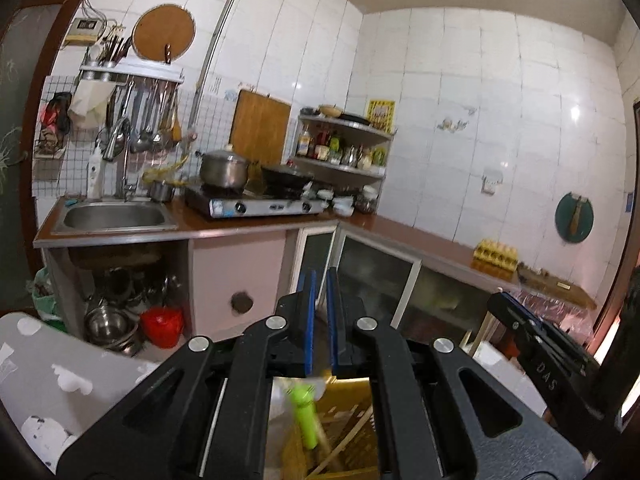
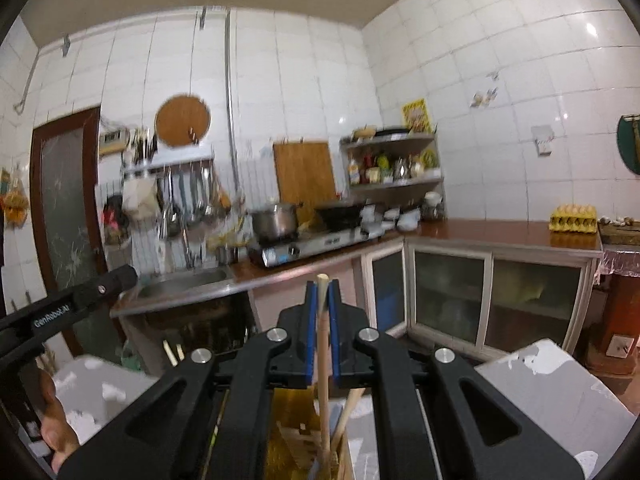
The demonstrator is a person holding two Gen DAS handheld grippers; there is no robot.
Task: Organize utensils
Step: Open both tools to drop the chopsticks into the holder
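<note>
Tongs, right [image 2: 322,292]: closed on chopstick [image 2: 323,344], pale wood, upright between blue pads [image 2: 311,332], tip showing just above them at frame centre. Lower end of chopstick reaching down into yellow holder [image 2: 292,440] at bottom centre, beside another stick [image 2: 349,412] leaning right.

Tongs, left [image 1: 321,288]: narrow gap between blue pads, nothing held, at lower centre of left view. Below them, same yellow holder [image 1: 344,420], with green handle [image 1: 305,412] and thin sticks inside; blurred. Also seen at left edge of right view, black and angled.

Counter [image 1: 256,226]: brown, L-shaped, mid-frame. Sink [image 1: 114,216] at left, stove [image 1: 256,202] beside it bearing pot [image 1: 224,168] and wok [image 1: 286,178]. Egg tray [image 1: 496,254] on right arm of counter.

Wall: ladles on rack [image 1: 132,70] at upper left, cutting board [image 1: 260,128] behind stove, corner shelf [image 1: 344,148] with bottles.
</note>
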